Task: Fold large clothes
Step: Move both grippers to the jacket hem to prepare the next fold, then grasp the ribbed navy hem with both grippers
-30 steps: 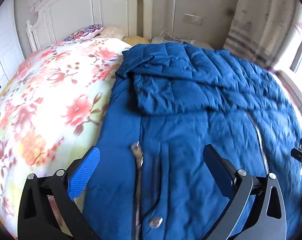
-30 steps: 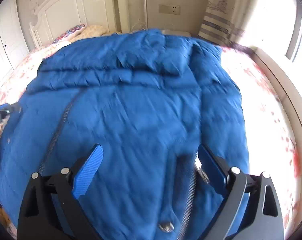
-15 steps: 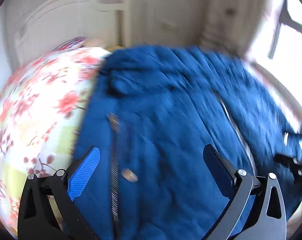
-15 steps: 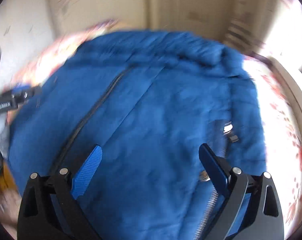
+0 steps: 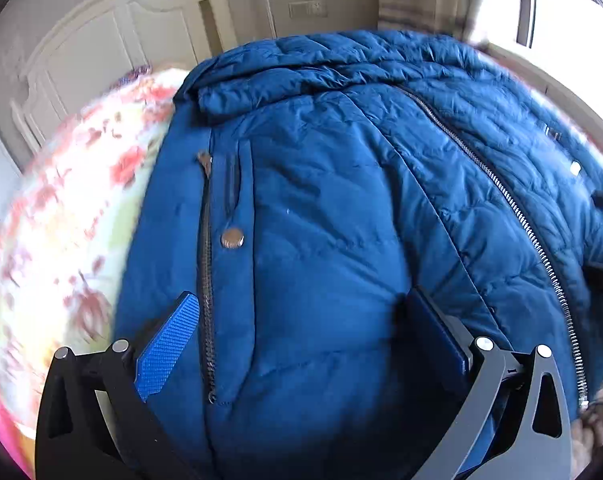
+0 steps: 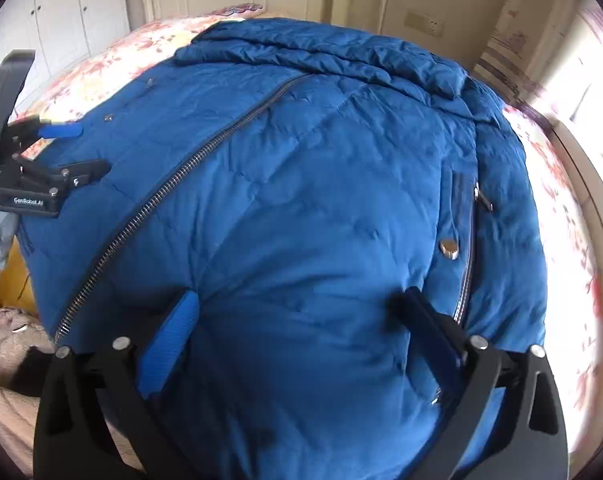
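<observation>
Ahead of both grippers lies a bed [image 5: 73, 216] with a cover printed in red and pink flowers, and a big blue padded coat [image 5: 341, 208] is spread across it, front side up. Beyond the coat stands a white carved headboard [image 5: 101, 40] against a beige wall, where a wall socket [image 5: 307, 8] sits. A striped curtain [image 6: 513, 44] hangs to the right of the coat, beside a bright window [image 5: 561, 4]. White cupboard doors [image 6: 61, 4] stand off to the left in the right wrist view.

The left gripper [image 5: 305, 336] is spread wide over the coat's lower edge, on the left half of the garment. Its blue fingers [image 5: 167, 344] press into the fabric, and the padding bulges up between them. A side pocket zip [image 5: 205, 272] runs just beside the left finger, with a round metal snap [image 5: 232, 238] a little ahead of it. The coat's long main zip [image 5: 513, 208] runs away to the right of this gripper.

The right gripper [image 6: 301, 332] is likewise wide apart, with both fingers sunk into the puffed fabric on the coat's right half. Neither gripper is pinching the cloth. A pocket zip [image 6: 467, 264] and a second snap [image 6: 448, 249] lie just ahead of its right finger. The main zip [image 6: 173, 184] runs off to its left, toward where the left gripper [image 6: 77, 152] shows at the coat's far edge.
</observation>
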Available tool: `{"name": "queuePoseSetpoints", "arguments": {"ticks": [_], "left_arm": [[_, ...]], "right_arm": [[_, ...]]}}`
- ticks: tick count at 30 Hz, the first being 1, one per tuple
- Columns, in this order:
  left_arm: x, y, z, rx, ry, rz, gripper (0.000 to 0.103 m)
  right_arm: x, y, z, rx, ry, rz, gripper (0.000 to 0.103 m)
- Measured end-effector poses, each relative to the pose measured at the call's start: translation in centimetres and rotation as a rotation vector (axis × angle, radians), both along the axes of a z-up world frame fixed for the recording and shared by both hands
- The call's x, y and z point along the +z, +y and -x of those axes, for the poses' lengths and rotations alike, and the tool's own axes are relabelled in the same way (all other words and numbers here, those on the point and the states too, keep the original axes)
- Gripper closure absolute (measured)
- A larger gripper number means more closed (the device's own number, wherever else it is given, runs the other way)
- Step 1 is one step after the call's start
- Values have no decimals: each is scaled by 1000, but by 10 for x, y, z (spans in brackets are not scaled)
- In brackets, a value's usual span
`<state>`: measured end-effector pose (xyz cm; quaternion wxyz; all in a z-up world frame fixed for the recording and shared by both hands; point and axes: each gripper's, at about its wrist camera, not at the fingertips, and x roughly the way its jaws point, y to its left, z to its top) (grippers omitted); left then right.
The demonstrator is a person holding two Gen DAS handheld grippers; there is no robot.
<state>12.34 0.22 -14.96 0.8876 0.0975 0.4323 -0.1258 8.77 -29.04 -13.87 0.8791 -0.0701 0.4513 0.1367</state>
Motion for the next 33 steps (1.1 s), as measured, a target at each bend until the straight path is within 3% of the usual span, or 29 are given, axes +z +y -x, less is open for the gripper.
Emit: {"name": "queuePoseSetpoints", "arguments": {"ticks": [2,5,8,10,16,21,24,27,28,29,33], "left_arm": [[3,8,1,17,18,34,4],[16,20,24,6,-56,36,4],[0,32,36,8,-48,25,4],[-6,40,41,0,-73,72,4],[14,54,59,21,-139,34,4],[2,82,57,84,-97,55,4],[-7,96,54,88,-60,136,4],[-9,95,56,71,-75,128,4],[-9,94,56,74,-76,130,4],[-9,94,56,79,-78,131,4],[-9,94,61,86,-69,124,4]], "right_arm": [[6,-4,4,-13,6,4,3],[18,-8,21,-14,-44,18,3],[4,-15,34,-5,-24,-15,3],[-2,-20,44,0,-86,-25,3],[18,-53,74,-82,-130,-10,3],[4,-106,97,-205,-75,-74,3],[-6,-119,104,-232,-57,-150,2],[-6,-119,105,-218,-68,-136,2],[-6,-118,103,-223,-71,-138,5],[-6,-117,102,-223,-79,-153,17],[-5,-108,98,-231,-95,-137,20]]}}
